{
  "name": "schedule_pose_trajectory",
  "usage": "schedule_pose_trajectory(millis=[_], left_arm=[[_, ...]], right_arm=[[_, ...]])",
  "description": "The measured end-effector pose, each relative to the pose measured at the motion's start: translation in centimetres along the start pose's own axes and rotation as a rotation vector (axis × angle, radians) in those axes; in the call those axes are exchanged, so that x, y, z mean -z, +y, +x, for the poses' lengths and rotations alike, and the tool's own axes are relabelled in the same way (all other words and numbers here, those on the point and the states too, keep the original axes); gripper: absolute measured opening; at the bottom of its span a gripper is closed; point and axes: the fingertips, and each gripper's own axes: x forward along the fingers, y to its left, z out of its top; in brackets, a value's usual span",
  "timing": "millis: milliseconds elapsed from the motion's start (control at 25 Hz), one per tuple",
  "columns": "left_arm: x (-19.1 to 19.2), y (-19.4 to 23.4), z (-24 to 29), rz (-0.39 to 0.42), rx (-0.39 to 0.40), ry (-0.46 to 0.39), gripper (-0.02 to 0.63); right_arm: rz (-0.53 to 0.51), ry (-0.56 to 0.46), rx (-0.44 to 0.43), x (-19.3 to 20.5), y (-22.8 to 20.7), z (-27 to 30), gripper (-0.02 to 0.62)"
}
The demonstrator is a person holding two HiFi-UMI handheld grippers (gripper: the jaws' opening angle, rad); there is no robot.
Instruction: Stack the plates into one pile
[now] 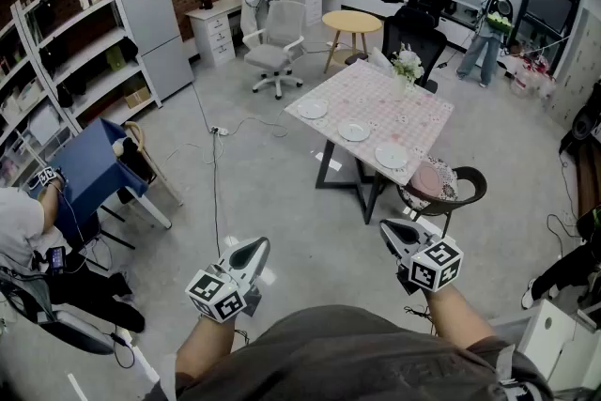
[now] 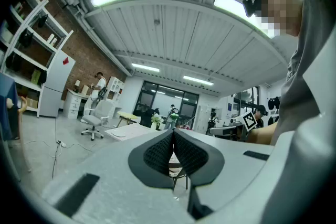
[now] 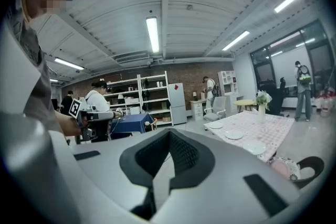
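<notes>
Three white plates lie apart in a row on the pink-checked table (image 1: 423, 115): a far plate (image 1: 313, 110), a middle plate (image 1: 354, 131) and a near plate (image 1: 392, 156). The right gripper view shows them at the right, the near plate (image 3: 255, 148) largest. Both grippers hover over the floor well short of the table. My left gripper (image 1: 260, 245) is shut and empty, its tips meeting in the left gripper view (image 2: 172, 132). My right gripper (image 1: 387, 226) is shut too, with nothing between its jaws (image 3: 169, 132).
A vase of flowers (image 1: 407, 66) stands on the table's far side. A dark chair with a pink cushion (image 1: 437, 183) sits at the near corner. A white office chair (image 1: 275, 47), a round yellow table (image 1: 351, 22), a blue-covered table (image 1: 94, 169) and a floor cable (image 1: 214, 131) surround the open floor.
</notes>
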Motion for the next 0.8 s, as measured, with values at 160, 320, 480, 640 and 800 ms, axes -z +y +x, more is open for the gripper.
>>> schedule_pose_trajectory(millis=[160,320,480,640,800], left_arm=[[0.0,0.2,0.2,-0.004,-0.007,0.004,0.005],[-0.3,-0.5,1.2,0.001,-0.013,0.0,0.005],[-0.3,-1.9,2.5,0.009,-0.017,-0.003,0.005],[0.0,-3.3,3.8,0.013,-0.022,-0.002,0.005],[0.4,-4.6,5.1,0.023,-0.034,0.007,0.006]], right_arm=[[-0.003,-0.001,0.0,-0.1,-0.2,0.1,-0.009],[-0.008,-0.005,-0.005,-0.5,-1.1,-0.4,-0.009],[-0.041,-0.003,-0.031,-1.0,-1.7,-1.5,-0.009],[-0.083,-0.001,-0.06,-1.2,-1.8,-2.4,-0.008],[-0.084,-0.007,-0.076,-1.3,-2.8,-3.1,-0.008]])
